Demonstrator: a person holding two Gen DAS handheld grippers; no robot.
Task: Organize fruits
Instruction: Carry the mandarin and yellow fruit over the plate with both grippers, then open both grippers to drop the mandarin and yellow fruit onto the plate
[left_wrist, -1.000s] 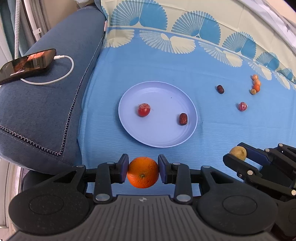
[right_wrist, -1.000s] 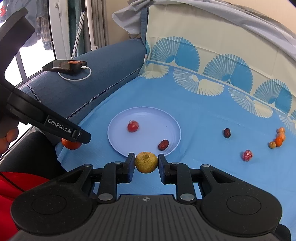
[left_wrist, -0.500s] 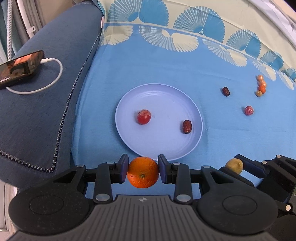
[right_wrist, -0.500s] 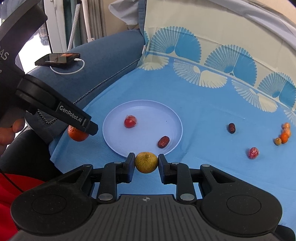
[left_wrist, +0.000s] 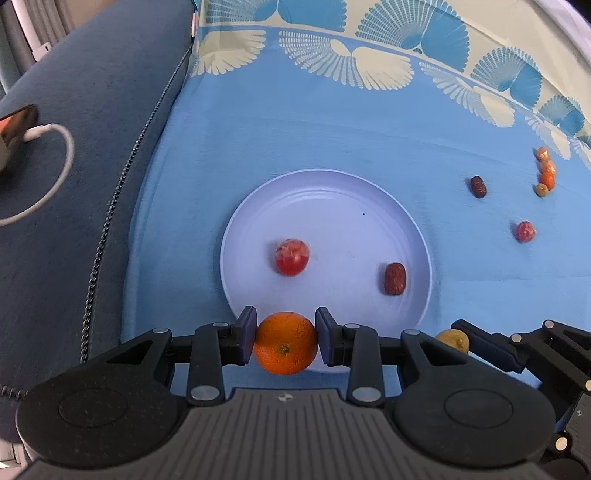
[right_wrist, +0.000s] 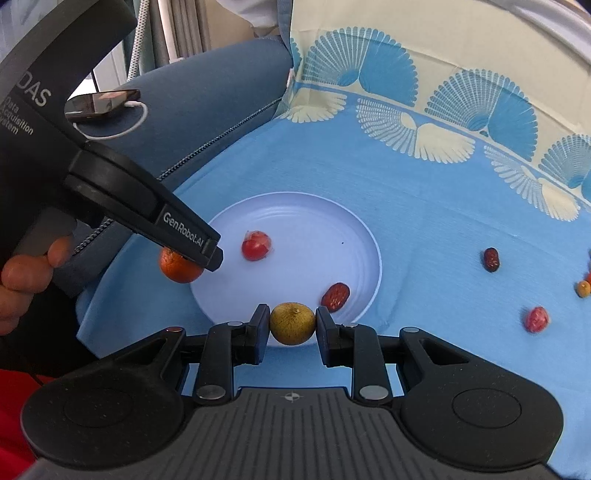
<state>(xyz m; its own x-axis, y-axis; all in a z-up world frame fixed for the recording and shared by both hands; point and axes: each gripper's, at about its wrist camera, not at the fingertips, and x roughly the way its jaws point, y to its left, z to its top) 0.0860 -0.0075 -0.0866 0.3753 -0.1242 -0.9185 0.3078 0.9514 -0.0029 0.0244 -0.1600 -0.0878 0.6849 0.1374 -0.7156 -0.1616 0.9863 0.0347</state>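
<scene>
My left gripper (left_wrist: 285, 341) is shut on an orange (left_wrist: 286, 343), held over the near edge of the pale plate (left_wrist: 332, 192). The same orange (right_wrist: 179, 266) shows at the plate's left rim in the right wrist view. My right gripper (right_wrist: 291, 325) is shut on a small yellow-green fruit (right_wrist: 292, 323) at the plate's near rim (right_wrist: 376, 258); that fruit (left_wrist: 453, 339) also shows at lower right in the left wrist view. On the plate lie a red fruit (left_wrist: 291, 256) and a brown date (left_wrist: 394, 278).
On the blue cloth to the right lie another date (left_wrist: 478, 185), a small red fruit (left_wrist: 525, 231) and a cluster of little orange fruits (left_wrist: 546, 171). A dark blue cushion (left_wrist: 74, 147) at left carries a phone (right_wrist: 101, 103) on a white cable. A hand (right_wrist: 26, 273) grips the left tool.
Both grippers have carried their fruits forward and lower toward the plate, which now looks larger and nearer. The orange has come over the plate's rim. Both grips are unchanged.
</scene>
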